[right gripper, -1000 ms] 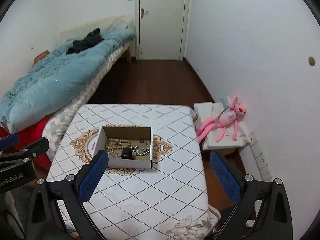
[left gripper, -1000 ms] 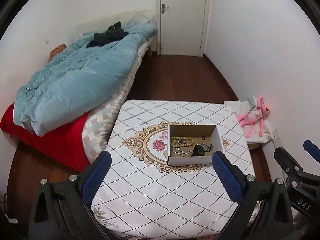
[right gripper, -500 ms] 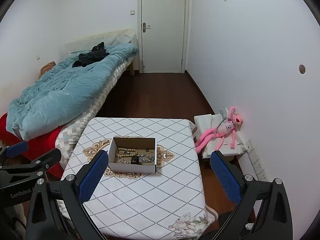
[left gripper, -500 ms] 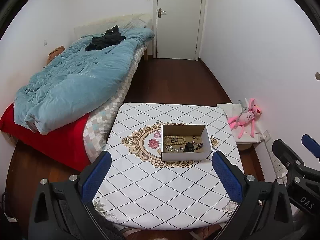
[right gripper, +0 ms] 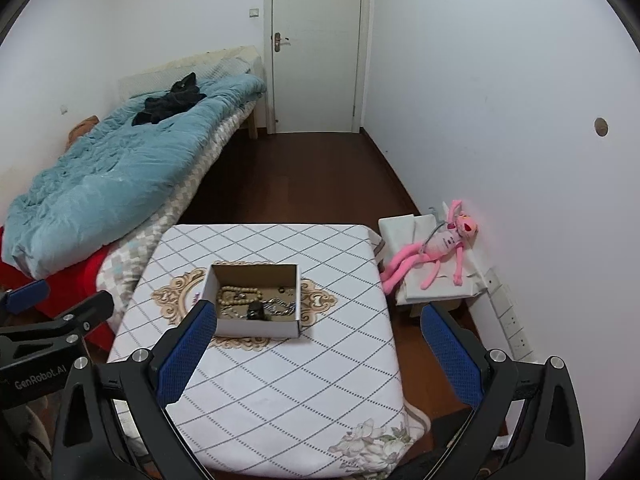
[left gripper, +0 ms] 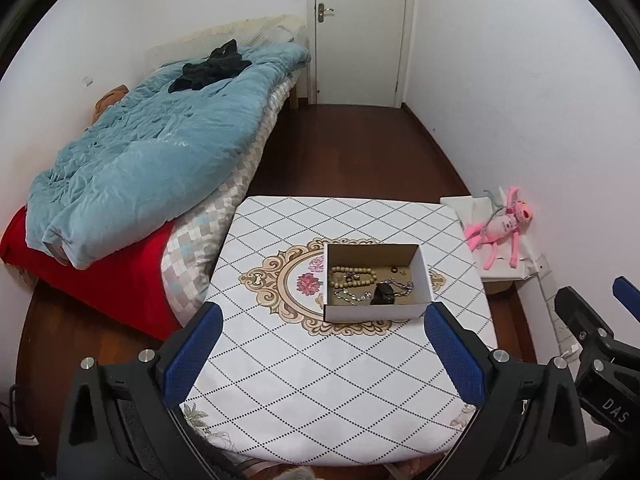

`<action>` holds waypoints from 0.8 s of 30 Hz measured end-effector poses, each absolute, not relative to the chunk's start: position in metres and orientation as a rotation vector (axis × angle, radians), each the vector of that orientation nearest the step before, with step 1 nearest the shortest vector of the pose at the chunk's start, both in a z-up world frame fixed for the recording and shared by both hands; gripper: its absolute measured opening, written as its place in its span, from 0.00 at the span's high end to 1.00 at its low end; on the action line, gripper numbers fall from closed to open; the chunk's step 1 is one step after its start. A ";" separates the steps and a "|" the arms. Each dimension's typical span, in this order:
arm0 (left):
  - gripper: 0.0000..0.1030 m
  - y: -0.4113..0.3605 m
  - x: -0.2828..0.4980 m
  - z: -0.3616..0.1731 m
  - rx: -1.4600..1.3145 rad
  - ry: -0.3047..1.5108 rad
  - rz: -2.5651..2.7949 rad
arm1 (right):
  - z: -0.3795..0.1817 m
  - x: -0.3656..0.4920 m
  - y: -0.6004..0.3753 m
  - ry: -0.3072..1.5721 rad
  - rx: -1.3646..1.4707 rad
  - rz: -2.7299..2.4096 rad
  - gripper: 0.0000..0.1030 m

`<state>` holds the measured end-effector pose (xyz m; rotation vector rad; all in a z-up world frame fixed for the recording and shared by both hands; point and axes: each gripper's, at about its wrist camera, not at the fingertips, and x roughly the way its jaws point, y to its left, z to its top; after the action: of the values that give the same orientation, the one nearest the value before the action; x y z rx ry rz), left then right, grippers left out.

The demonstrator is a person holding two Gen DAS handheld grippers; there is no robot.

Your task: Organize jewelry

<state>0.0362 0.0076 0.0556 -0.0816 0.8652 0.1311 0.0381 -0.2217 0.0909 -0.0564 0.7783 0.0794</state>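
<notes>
Both grippers hang well back from the work: the left gripper (left gripper: 318, 344) and the right gripper (right gripper: 316, 344) each have their blue pads spread wide with nothing between them. Beyond them, the box (left gripper: 378, 282) sits open-topped near the middle of the table (left gripper: 320, 400), and the jewelry is all inside it: a loop of beads (left gripper: 354, 274), a silver chain (left gripper: 396, 285), a small black piece (left gripper: 383, 295) and some tiny bits toward the far wall of the box. The risk, as I judge it, lies in that tangle: the chain and beads lie touching or overlapping, so a pinch on one may drag another up with it, and the light cardboard could slide on the smooth cloth or tip if a finger catches its wall. The tiny bits look hard to grip at all. The table wears a white diamond-pattern cloth with a floral medallion under the box. Farther off, a bed (left gripper: 152, 152) with a blue quilt lies to the left, a pink toy (left gripper: 500, 228) on a low stand to the right, then dark wood floor and a white door (left gripper: 360, 32).
</notes>
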 end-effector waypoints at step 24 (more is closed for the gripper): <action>0.00 0.010 0.109 0.006 -0.068 1.038 0.140 | 0.026 0.133 -0.201 0.962 -0.099 0.076 0.00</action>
<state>0.1093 0.0103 0.0065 -0.0680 1.0379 0.1402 0.1327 -0.2007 0.0264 -0.0986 0.9616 0.0762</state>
